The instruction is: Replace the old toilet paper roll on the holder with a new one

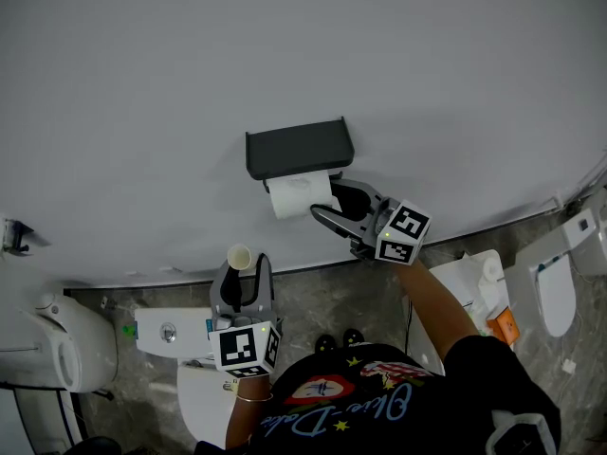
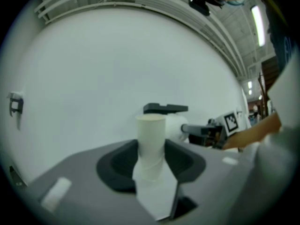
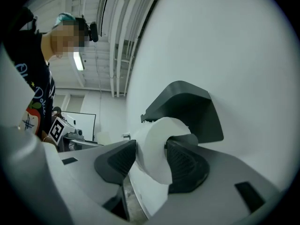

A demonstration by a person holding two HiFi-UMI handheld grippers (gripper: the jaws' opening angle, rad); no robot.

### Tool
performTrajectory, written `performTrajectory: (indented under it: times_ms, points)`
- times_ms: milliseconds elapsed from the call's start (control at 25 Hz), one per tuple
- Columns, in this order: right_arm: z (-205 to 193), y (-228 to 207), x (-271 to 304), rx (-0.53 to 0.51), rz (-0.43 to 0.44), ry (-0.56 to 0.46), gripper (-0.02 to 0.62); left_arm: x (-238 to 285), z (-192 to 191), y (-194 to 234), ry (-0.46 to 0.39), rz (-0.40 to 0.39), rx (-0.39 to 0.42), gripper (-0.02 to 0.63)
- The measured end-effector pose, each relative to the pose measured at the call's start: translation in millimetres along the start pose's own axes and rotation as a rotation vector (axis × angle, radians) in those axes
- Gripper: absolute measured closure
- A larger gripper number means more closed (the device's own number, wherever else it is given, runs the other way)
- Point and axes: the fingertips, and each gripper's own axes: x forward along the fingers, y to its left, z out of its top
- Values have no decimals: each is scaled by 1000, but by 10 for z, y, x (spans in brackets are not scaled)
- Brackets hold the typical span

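Observation:
A dark grey holder (image 1: 299, 148) is fixed to the white wall. Just under its cover is a full white toilet paper roll (image 1: 302, 195). My right gripper (image 1: 335, 209) comes at the roll from the right and is shut on it. In the right gripper view the roll (image 3: 154, 149) is pinched between the two dark pads, below the holder (image 3: 187, 109). My left gripper (image 1: 242, 275) stays lower left, away from the holder. It is shut on a bare white cardboard tube (image 1: 239, 256) that stands upright between its jaws. The left gripper view shows the tube (image 2: 151, 142) in front of the holder (image 2: 165, 108).
A white toilet (image 1: 57, 344) stands at the left and a cistern with a round button (image 1: 166, 332) lies below my left gripper. More white fixtures (image 1: 555, 287) and an orange object (image 1: 503, 325) are on the stone floor at the right.

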Motion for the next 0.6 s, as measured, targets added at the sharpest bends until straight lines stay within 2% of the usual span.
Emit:
performTrajectory:
  times_ms: [160,280,360,440,480,520,600]
  points:
    - [-7,-8,-76,-85,-68,55,394,-1,-11,-6,3,-3,-3,433]
    - [66,4,-264,-104,-131,49,394,11,-9,-56,1,-14,-1,433]
    - [124,14,-436,-123,-212,28,394,31,-12,-92,0,-24,0,433]
    - [140,40,-584,-185,-301,39,397,64,-22,-133,3,-37,1,433]
    - [136,64,-646,-215,-339,51,441,79,-29,-158,5,-44,1,433]
    - [131,93,-702,-230,-371,58,558,94,-39,-185,9,-51,2,433]
    - [122,145,-800,-204,-417,47,581,117,-57,-244,16,-66,2,433]
